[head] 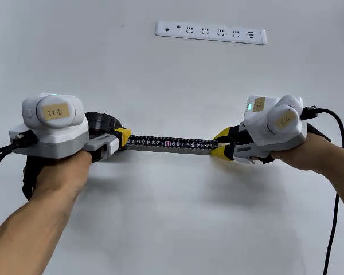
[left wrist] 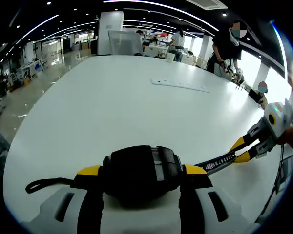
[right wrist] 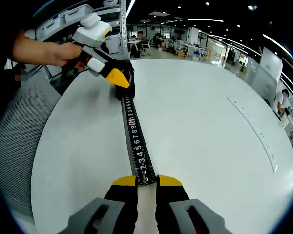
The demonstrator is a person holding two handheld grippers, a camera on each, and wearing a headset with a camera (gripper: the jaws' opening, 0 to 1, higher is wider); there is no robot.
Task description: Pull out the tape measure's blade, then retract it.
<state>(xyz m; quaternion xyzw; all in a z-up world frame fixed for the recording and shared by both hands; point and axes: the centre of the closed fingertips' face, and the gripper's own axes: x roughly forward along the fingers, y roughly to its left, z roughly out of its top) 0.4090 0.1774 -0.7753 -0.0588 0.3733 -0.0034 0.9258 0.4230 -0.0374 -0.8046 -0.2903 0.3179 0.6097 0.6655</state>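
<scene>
Fingers of the left gripper, 2 yellow tips, are clamped on the black tape measure case, 1 on each side, over the middle of the white table. From there the numbered blade runs right, just above the table, with a power strip lying well apart toward the far edge. Its end is pinched between the closed fingers of the right gripper.

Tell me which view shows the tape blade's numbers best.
The right gripper view: the blade runs up the middle, numbers large and readable. The head view shows small digits; the left gripper view, a short distant stretch.
</scene>
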